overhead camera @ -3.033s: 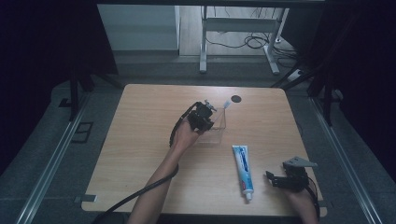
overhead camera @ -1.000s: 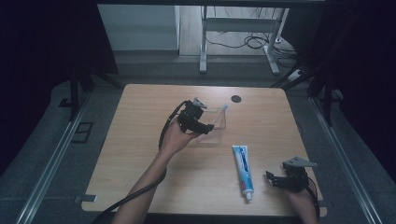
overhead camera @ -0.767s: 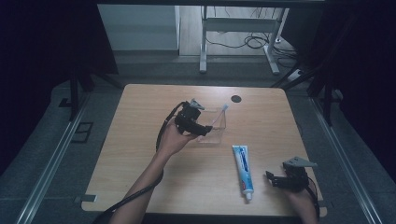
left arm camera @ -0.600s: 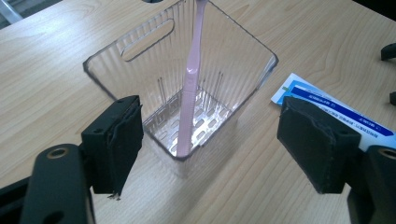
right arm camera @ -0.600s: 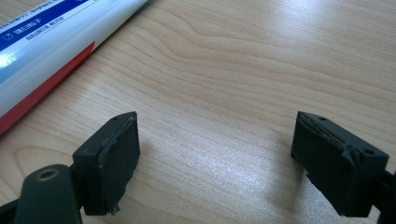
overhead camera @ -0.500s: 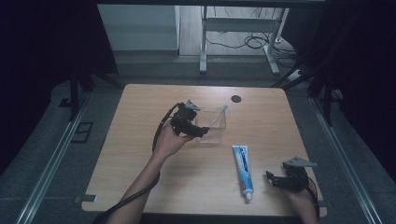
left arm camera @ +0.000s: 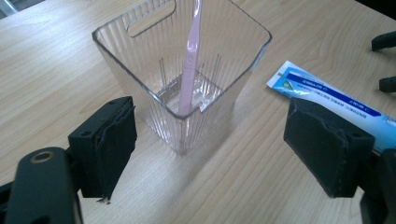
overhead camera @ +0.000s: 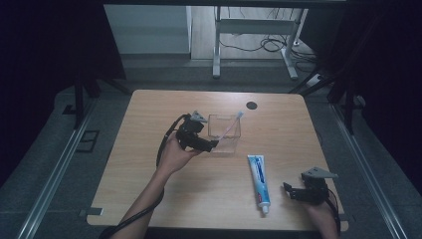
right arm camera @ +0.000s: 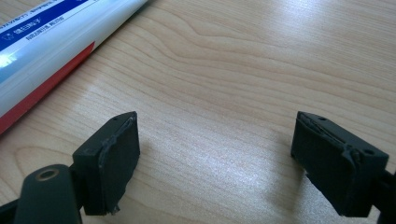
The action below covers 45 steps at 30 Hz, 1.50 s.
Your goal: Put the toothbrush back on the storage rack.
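A clear ribbed plastic cup (overhead camera: 225, 133) (left arm camera: 154, 60) stands upright mid-table with a pink toothbrush (overhead camera: 232, 125) (left arm camera: 189, 70) leaning inside it. My left gripper (overhead camera: 211, 145) (left arm camera: 210, 140) sits just left of the cup. Its jaws have just been opening and stand wide, the cup's near corner between them without touching the pads. A blue and white toothpaste tube (overhead camera: 260, 181) (left arm camera: 327, 100) (right arm camera: 46, 37) lies flat to the right. My right gripper (overhead camera: 289, 191) (right arm camera: 215, 158) rests open on the wood right of the tube, nothing between its fingers.
A small black round disc (overhead camera: 252, 105) lies near the table's far edge. The wooden table (overhead camera: 149, 109) ends at dark floor on all sides. A metal desk frame (overhead camera: 216, 45) stands beyond it. The left gripper's cable (overhead camera: 164, 144) loops beside the forearm.
My left gripper has drawn back leftward and toward the person from over the cup, and its jaws have widened. The toothbrush stays in the cup. The right gripper has not moved.
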Motion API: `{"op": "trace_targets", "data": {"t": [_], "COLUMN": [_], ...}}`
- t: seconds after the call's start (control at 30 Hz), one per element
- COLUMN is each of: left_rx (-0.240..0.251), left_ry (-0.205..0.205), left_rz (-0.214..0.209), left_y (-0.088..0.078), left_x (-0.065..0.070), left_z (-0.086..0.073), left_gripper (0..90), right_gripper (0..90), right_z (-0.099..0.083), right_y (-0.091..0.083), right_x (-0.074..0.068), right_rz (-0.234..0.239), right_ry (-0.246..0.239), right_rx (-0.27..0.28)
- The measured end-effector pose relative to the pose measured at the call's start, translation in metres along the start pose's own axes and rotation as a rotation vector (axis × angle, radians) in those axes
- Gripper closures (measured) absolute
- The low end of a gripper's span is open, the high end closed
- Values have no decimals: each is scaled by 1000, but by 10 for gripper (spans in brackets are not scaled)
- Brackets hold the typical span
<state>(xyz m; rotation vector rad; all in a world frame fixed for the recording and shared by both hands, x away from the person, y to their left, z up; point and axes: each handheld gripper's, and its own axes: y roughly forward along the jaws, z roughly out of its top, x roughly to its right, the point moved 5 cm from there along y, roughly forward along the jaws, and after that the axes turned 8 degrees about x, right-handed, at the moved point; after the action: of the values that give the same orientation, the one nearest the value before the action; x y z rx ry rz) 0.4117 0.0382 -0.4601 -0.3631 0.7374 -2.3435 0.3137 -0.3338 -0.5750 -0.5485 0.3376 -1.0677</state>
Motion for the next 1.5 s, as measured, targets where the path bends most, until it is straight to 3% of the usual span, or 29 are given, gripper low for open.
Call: {"op": "trace_targets", "data": {"t": [0.93,1.5], "left_rx": [23,23], "left_ry": [13,-1], "left_rz": [14,18], "left_y": [-29,-34], "left_x": [3,7], "left_z": [-41,-76], "left_gripper": [164,162], "right_gripper": [151,151], "right_z": [0,0], "right_y": [0,0], "right_x": [0,0], "right_rz": [-2,-6], "right_ry": [0,4], "right_rx": [-1,-2]}}
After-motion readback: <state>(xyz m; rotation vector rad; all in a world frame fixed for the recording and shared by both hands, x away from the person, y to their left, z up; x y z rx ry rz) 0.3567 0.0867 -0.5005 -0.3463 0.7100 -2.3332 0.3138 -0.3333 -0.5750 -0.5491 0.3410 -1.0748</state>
